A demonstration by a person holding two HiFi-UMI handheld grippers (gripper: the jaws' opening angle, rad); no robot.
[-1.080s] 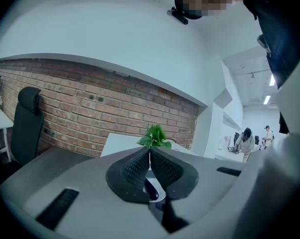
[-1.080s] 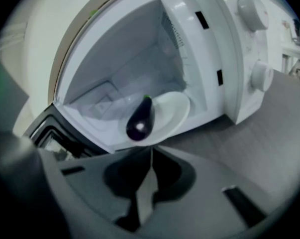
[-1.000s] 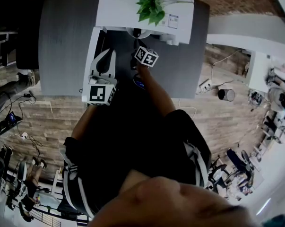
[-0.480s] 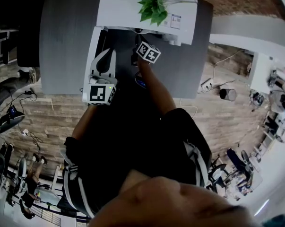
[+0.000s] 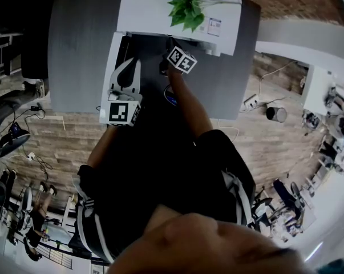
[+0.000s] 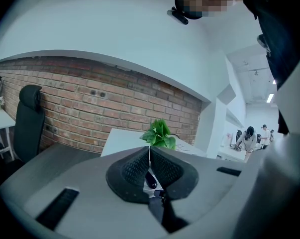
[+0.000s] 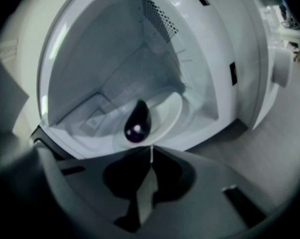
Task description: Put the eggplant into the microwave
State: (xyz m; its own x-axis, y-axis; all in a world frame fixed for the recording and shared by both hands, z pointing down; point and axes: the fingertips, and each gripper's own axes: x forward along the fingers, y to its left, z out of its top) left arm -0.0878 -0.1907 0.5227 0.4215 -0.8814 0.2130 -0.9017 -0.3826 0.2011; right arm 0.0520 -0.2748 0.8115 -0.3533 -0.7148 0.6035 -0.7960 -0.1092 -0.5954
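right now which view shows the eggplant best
The right gripper view: the eggplant lies unobstructed on the plate inside the open microwave. The head view hides it under the microwave's top; the left gripper view shows nothing clear.

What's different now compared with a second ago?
The right gripper edged slightly closer to the open microwave, its jaws shut and empty. The left gripper stayed where it was. Nothing was visibly picked up or released.
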